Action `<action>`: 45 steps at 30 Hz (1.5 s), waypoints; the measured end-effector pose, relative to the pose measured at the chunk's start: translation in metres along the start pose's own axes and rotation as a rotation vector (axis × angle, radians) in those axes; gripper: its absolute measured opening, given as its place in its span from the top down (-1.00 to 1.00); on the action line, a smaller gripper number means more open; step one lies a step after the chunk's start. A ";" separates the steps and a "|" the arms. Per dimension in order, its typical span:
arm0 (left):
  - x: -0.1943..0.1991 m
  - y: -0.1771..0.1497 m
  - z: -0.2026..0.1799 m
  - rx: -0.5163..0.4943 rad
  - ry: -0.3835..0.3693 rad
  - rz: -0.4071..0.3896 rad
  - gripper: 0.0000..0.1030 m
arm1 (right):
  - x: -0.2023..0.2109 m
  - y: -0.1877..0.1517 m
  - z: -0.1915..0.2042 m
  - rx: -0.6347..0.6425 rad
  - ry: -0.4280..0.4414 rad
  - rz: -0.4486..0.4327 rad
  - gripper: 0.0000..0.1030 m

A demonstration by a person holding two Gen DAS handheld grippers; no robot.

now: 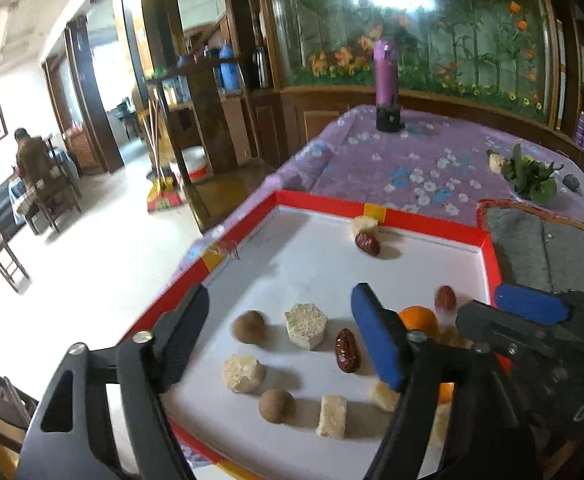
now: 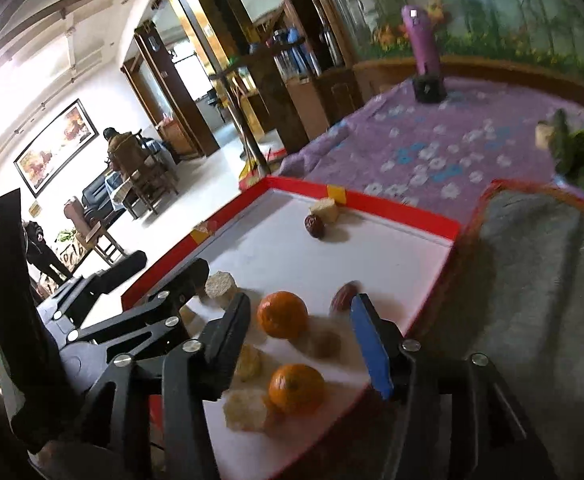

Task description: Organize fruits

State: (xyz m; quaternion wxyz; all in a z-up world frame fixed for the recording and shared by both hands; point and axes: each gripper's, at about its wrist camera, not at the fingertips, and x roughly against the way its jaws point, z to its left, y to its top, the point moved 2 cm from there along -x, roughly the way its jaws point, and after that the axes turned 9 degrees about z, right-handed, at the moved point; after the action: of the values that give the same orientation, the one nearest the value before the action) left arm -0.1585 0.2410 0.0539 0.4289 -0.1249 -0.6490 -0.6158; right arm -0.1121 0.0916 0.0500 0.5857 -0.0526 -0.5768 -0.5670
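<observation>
Tray: white floor with red rim [image 1: 432,218] [image 2: 392,200], lying on a purple flowered cloth [image 1: 412,160] [image 2: 432,148]; yellow tape patches on the rim at the far side and the left side.
Left gripper [image 1: 279,332]: jaws spread wide, nothing between the pads; hovers above the near half of the tray. Left finger black, right finger faced with a blue pad.
Right gripper [image 2: 300,328]: jaws also apart, holding nothing; poised over the tray's near right corner. It shows in the left wrist view at the right edge [image 1: 532,308].
Near orange [image 2: 296,387]: on the tray floor between the right gripper's fingers, touching neither.
Far orange [image 2: 282,314] [image 1: 419,317]: just beyond the first, also in the gap between the fingers.
Red dates: one wrinkled date [image 1: 347,351] just left of the left gripper's blue pad; one blurred date [image 1: 445,298] [image 2: 344,296] near the right rim; one far date [image 1: 368,244] [image 2: 315,226] near the far rim.
Pale cakes: hexagonal piece [image 1: 306,325] mid-tray; a small piece [image 1: 364,225] [image 2: 327,210] touching the far date; others lie along the near edge.
Brown round fruits: two, one [image 1: 249,326] left of the hexagonal piece, one [image 1: 275,406] nearer the camera.
Off-tray: grey mat [image 1: 540,248] right of the tray; leafy greens [image 1: 532,174] and a purple bottle [image 1: 387,80] further back on the cloth.
</observation>
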 end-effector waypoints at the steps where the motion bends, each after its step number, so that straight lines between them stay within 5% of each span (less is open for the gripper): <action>1: 0.006 -0.001 -0.001 -0.005 0.004 -0.012 -0.51 | 0.007 -0.004 0.000 0.011 -0.008 -0.016 -0.09; 3: 0.019 -0.002 -0.003 -0.003 0.017 -0.030 -0.67 | 0.024 -0.014 0.002 0.035 -0.036 -0.054 -0.11; 9: 0.046 -0.008 -0.008 0.037 -0.001 -0.003 -0.67 | 0.073 -0.038 0.006 0.078 -0.068 -0.151 -0.26; 20: 0.082 -0.019 -0.021 0.029 0.177 -0.052 -0.70 | 0.112 -0.053 0.016 0.101 -0.049 -0.225 -0.38; 39: 0.103 -0.022 -0.016 0.074 0.037 -0.070 -0.71 | 0.127 -0.060 0.018 0.107 -0.088 -0.290 -0.43; 45: 0.106 -0.023 -0.009 0.098 0.045 -0.084 -0.71 | 0.126 -0.061 0.020 0.109 -0.085 -0.287 -0.43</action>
State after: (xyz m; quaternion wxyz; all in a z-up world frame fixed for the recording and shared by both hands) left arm -0.2346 0.1887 0.1118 0.4227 -0.0622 -0.6732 -0.6035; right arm -0.2068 0.0084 0.1132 0.4757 0.0383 -0.6327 -0.6099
